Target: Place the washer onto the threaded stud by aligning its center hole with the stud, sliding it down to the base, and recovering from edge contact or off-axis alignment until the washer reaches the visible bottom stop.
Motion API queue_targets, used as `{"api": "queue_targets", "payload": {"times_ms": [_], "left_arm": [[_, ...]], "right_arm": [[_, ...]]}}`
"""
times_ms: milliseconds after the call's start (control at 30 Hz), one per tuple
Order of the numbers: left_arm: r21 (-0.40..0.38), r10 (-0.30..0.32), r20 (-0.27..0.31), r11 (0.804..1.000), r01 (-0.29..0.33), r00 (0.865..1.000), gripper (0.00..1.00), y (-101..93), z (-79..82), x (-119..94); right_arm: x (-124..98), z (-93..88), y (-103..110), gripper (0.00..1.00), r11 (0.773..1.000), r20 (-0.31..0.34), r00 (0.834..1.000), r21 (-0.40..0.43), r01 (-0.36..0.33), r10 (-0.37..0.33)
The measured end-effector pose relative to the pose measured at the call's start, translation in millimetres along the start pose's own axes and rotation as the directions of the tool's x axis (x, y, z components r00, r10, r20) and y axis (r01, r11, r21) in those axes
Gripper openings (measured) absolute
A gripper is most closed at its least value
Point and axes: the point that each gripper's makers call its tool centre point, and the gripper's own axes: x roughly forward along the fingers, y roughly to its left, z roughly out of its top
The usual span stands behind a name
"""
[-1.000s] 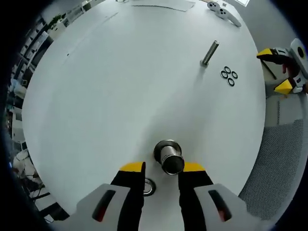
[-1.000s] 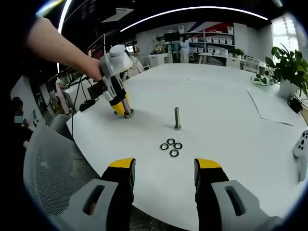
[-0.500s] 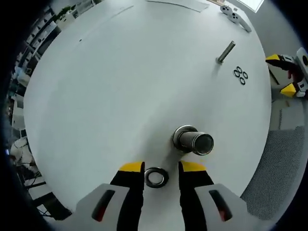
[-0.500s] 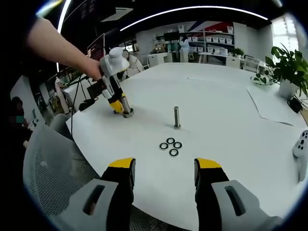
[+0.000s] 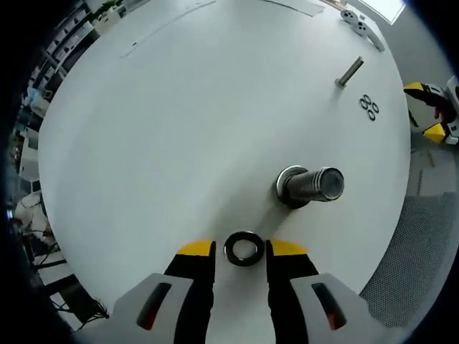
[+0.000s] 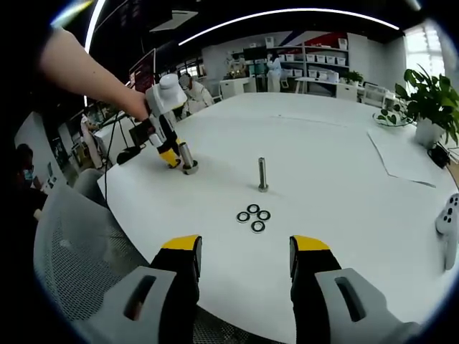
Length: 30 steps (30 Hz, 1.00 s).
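White round tabletop (image 6: 337, 186) in an office with shelves, left claw (image 5: 240, 249) open around a flat washer (image 5: 243, 249), near stud (image 5: 310, 185), right claw (image 6: 244, 247) open, empty, spare washers (image 6: 254, 216) ahead

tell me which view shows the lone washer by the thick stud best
The left gripper view: the washer lies flat on the table right between the left gripper's open jaw tips, its hole clear. In the right gripper view that spot, beside the thick stud, is far off and too small to make out.
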Motion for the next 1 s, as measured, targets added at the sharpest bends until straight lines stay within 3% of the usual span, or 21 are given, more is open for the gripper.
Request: {"api": "queue_targets", "payload": {"times_ms": [467,1000], "left_arm": [[0.025,0.02,-0.019,1.0,-0.019,1.0,0.24,-2.3,-8.2,4.3],[-0.065,0.034,-0.03,0.997,-0.036,0.999,0.21,-5.9,-8.2,5.3]], "right_arm": [[0.0,-0.3,0.2,0.52,1.0,-0.003,1.0,-0.003,0.0,0.0],[-0.1,0.6,0.5,0.52,1.0,0.004,1.0,-0.001,-0.004,0.004]]}}
